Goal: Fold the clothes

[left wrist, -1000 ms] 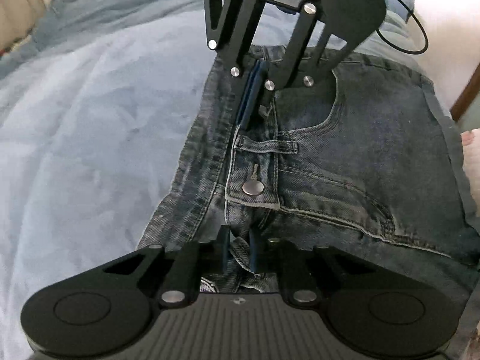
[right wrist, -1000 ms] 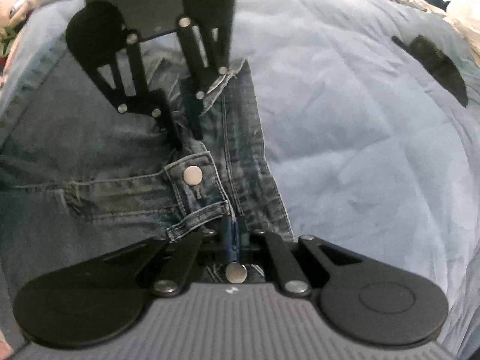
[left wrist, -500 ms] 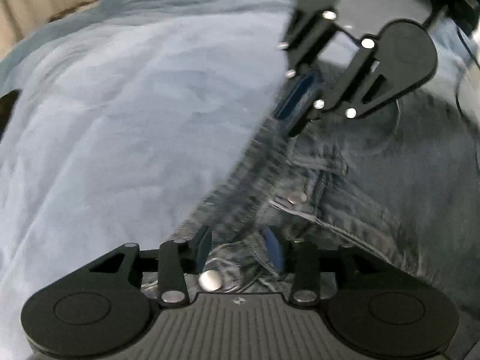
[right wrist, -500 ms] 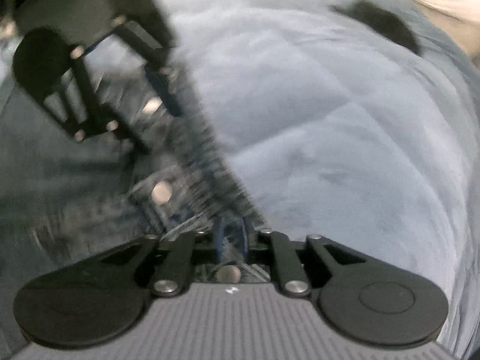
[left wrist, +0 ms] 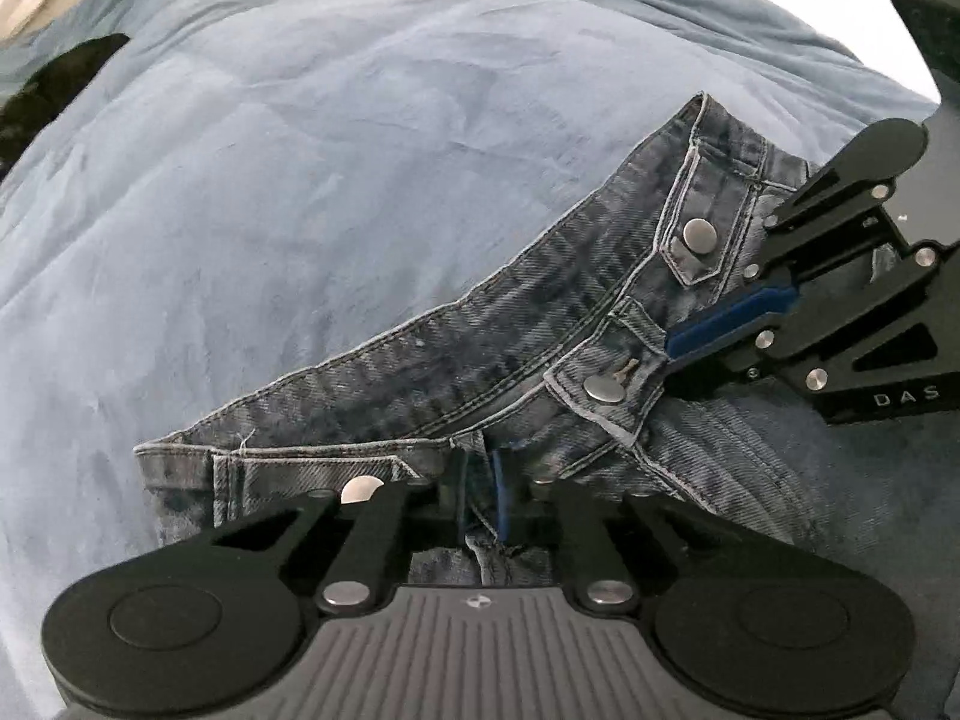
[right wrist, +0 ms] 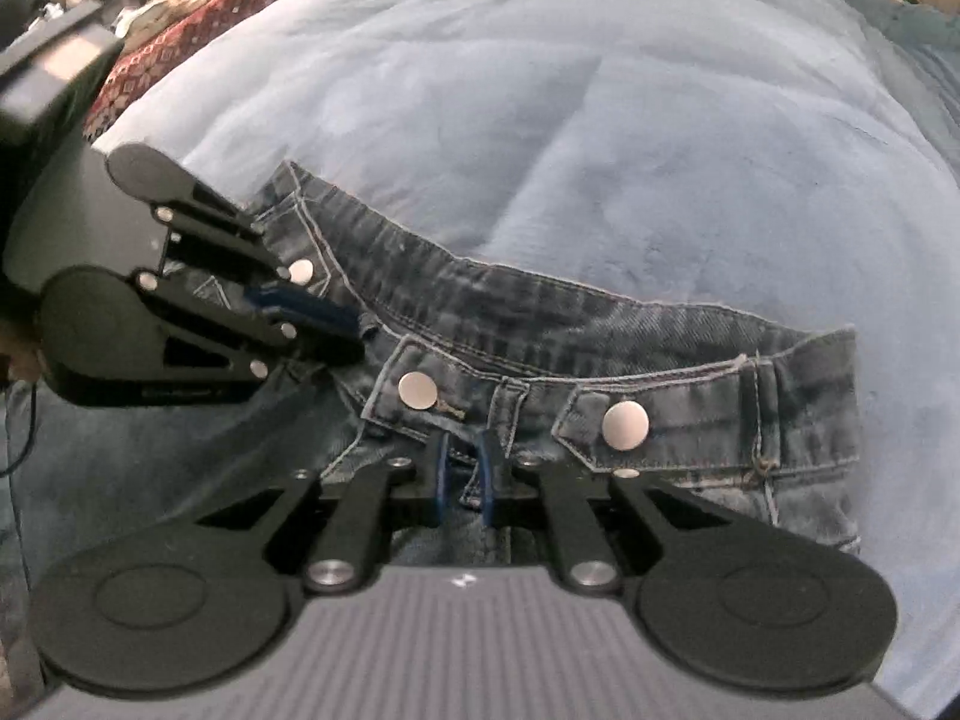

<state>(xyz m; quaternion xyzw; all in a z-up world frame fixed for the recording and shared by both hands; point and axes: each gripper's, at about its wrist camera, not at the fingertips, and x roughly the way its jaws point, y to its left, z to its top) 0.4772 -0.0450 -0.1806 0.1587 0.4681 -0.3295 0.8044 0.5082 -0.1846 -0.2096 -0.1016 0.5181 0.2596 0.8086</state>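
Dark blue jeans (left wrist: 480, 360) lie on a blue blanket, their waistband folded over and running across both views. Two metal buttons (left wrist: 605, 389) (right wrist: 625, 425) show on the band. My left gripper (left wrist: 480, 498) is closing, with a fold of denim at the fly pinched between its blue pads. My right gripper (right wrist: 463, 474) is closing too, with denim under the waistband between its pads. Each gripper shows in the other's view: the right gripper (left wrist: 672, 348) at the right side, the left gripper (right wrist: 354, 330) at the left side, both biting the band.
The blue blanket (left wrist: 300, 180) stretches far beyond the jeans. A dark object (left wrist: 60, 78) lies at its left edge. A red patterned cloth (right wrist: 180, 42) and a dark box (right wrist: 54, 72) sit past the bed's corner.
Both grippers rolled, so the waistband now runs across the views and not away from them. The left jaws opened wide, then closed again on the denim. The other gripper shifted from top to side.
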